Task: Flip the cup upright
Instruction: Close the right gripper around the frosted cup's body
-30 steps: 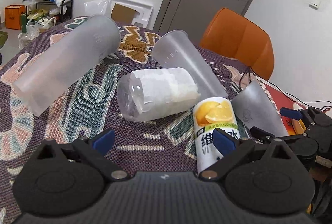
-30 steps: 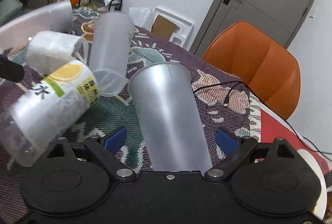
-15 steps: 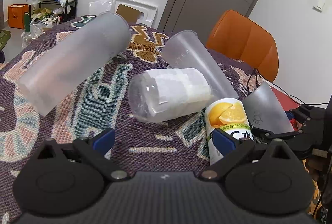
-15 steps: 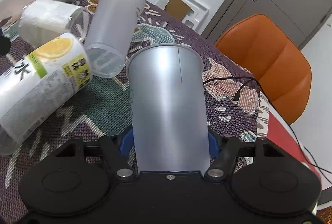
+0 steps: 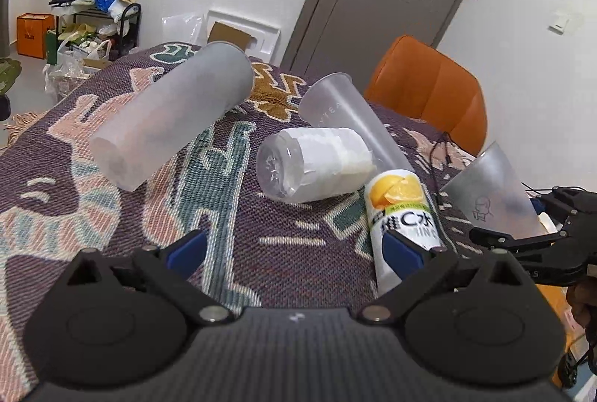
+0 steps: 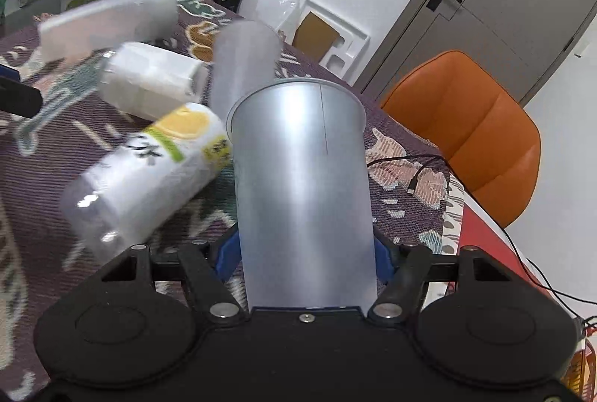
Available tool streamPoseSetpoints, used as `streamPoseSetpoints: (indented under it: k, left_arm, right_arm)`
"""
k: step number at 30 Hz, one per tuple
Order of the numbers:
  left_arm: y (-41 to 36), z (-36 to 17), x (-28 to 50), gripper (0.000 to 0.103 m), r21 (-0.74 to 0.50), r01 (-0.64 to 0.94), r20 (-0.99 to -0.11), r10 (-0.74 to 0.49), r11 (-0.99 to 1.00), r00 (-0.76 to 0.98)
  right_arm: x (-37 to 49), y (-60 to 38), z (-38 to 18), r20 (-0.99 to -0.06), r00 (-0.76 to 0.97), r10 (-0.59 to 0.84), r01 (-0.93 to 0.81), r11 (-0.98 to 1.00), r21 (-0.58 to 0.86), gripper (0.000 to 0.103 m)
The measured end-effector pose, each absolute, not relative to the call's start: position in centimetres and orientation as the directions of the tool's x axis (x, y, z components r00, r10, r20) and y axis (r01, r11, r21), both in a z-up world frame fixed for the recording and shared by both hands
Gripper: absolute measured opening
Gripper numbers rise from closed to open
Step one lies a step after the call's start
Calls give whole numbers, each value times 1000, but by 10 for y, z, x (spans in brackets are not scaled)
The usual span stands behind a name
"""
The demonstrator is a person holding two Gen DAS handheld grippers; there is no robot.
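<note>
My right gripper (image 6: 304, 256) is shut on a frosted grey cup (image 6: 302, 185), gripping near its base; the cup's rim points away from me and it is lifted and tilted above the patterned tablecloth (image 6: 403, 204). The same cup (image 5: 488, 193) shows at the right of the left wrist view, held by the right gripper (image 5: 537, 226). My left gripper (image 5: 294, 249) is open and empty, low over the cloth (image 5: 261, 245).
Lying on the cloth: a long frosted cup (image 5: 171, 118), a clear cup (image 5: 347, 118), a white-wrapped cup (image 5: 317, 163) and a lemon-label bottle (image 5: 403, 215). An orange chair (image 5: 425, 92) stands behind the table. A black cable (image 6: 418, 174) lies at the right.
My right gripper closed on the grey cup and lifted it off the cloth, tilting its rim upward. The left gripper stayed open and shifted slightly.
</note>
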State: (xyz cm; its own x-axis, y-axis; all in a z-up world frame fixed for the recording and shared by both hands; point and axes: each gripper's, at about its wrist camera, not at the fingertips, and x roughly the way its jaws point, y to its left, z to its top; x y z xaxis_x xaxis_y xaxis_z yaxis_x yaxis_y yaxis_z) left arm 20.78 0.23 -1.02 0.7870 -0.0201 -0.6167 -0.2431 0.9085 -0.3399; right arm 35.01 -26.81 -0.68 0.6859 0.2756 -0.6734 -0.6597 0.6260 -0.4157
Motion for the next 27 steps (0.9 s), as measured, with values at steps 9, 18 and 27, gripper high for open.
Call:
streamPoseSetpoints:
  k: [9, 18, 27]
  left_arm:
    - [8, -1, 161, 100, -348, -204, -587, -43, 915, 808]
    - [23, 6, 117, 100, -351, -158, -556, -70, 923, 828]
    - [45, 9, 78, 100, -354, -161, -541, -61, 921, 839]
  right_arm:
    - [299, -262, 0, -670, 673, 314, -675, 631, -382, 65]
    - [245, -244, 0, -662, 656, 363, -691, 643, -331, 65]
    - [203, -214, -10, -667, 621, 411, -715, 646, -268, 65]
